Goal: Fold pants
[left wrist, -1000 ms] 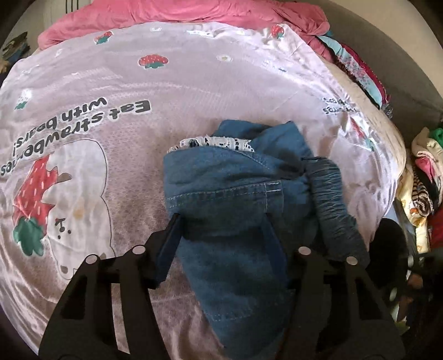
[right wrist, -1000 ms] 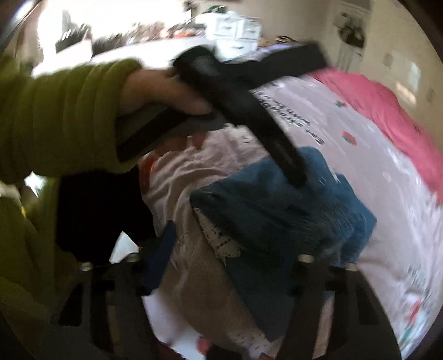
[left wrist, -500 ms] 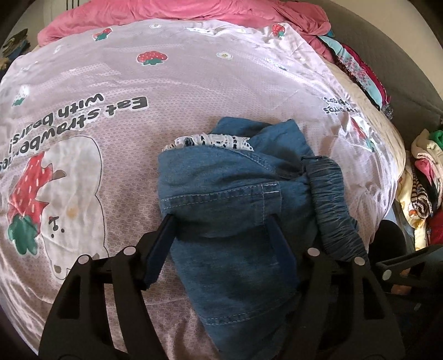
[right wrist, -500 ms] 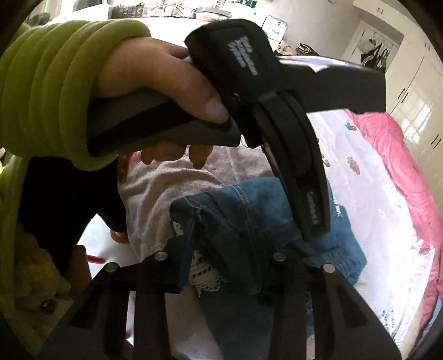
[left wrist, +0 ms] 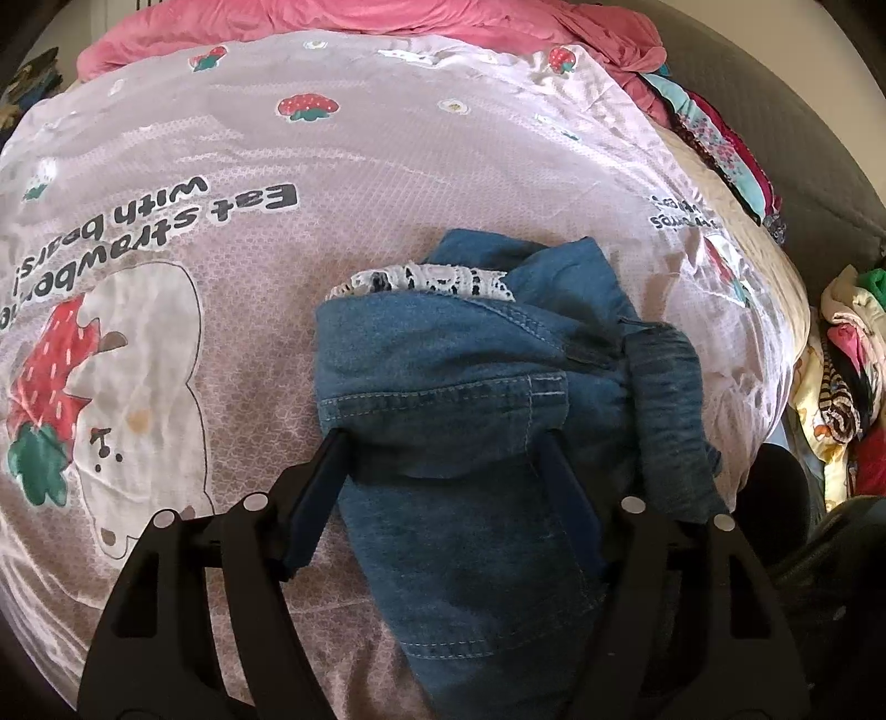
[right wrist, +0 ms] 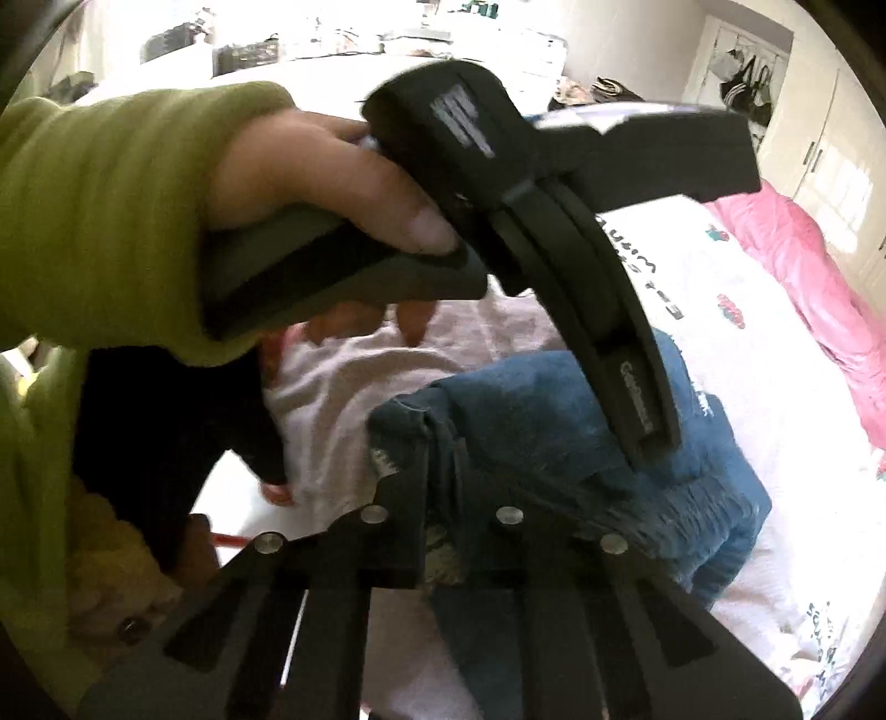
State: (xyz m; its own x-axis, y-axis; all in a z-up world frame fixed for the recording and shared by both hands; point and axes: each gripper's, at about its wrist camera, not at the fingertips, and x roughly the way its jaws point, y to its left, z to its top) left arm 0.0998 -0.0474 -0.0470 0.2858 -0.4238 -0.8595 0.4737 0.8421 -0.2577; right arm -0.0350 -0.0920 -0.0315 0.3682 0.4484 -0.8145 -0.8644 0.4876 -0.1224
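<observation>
On the bed, near its front edge: pants, blue denim, gathered into a short, thick packet of several layers, not spread at full length. Appears well along: legs doubled up, no loose leg trailing over the quilt. Probably lacks only a last fold or a squaring of the edges, to judge by a lopsided outline that bulges at the right. Shows pale topstitching across the upper layer, with a seam corner near the middle. White lace trim peeping out at the far edge. Ruched elastic waistband, darker than the rest, curling down the right side. Soft, limp cloth, lightly creased, flat against the cover along the near side.

Around the near part of the packet: left hand-held gripper, jaws fairly wide and opening. One finger beside the left edge of the denim, one on top of it, a fold of denim between, pads apparently not pressing.

At the corner nearest the person: right hand-held gripper, jaws drawn narrow, pinching an edge of the denim. Above it in the right wrist view: hand in a green sleeve, wrapped round the handle of the left tool.

Beneath all: pale pink quilt printed with strawberries, a bear and lettering. Beyond it, a rumpled pink blanket. At the right, off the bed, a heap of mixed clothes.
</observation>
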